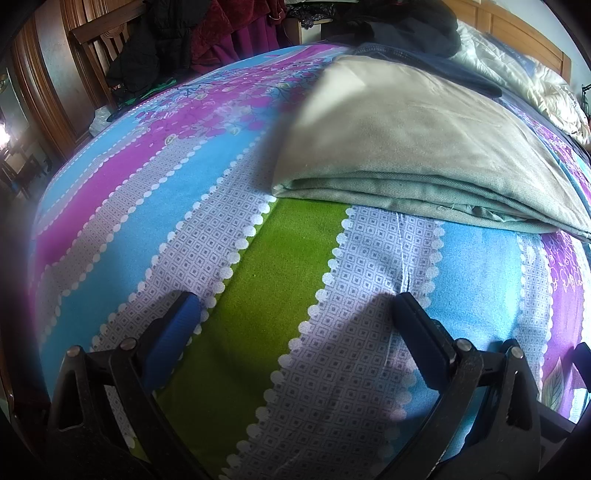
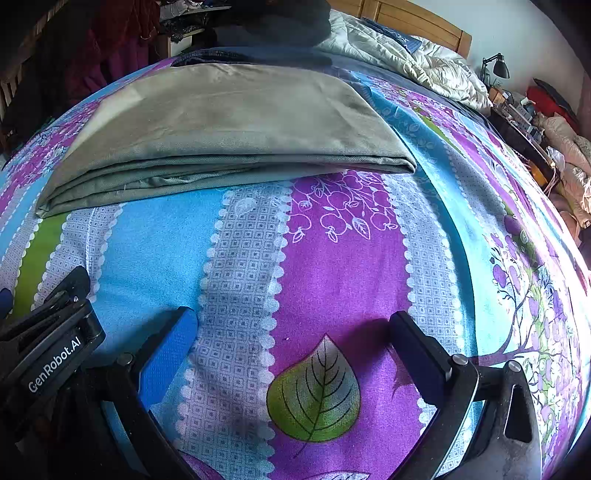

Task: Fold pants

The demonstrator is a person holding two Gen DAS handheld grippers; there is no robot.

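Grey-green pants (image 1: 413, 147) lie folded into a flat stack of several layers on the colourful bed sheet (image 1: 147, 206). In the right wrist view the same pants (image 2: 229, 125) sit ahead, folded edge toward me. My left gripper (image 1: 295, 306) hovers open over the sheet, short of the pants, nothing between its blue-padded fingers. My right gripper (image 2: 293, 325) is also open and holds nothing, a little back from the pants. The left gripper's black body (image 2: 44, 343) shows at the lower left of the right wrist view.
A white quilt (image 2: 424, 62) and dark clothes (image 2: 288, 18) are piled at the head of the bed by the wooden headboard (image 2: 417, 22). A cluttered bedside surface with a black lamp (image 2: 496, 66) stands at right. A wooden chair (image 1: 99, 48) draped with clothes stands at left.
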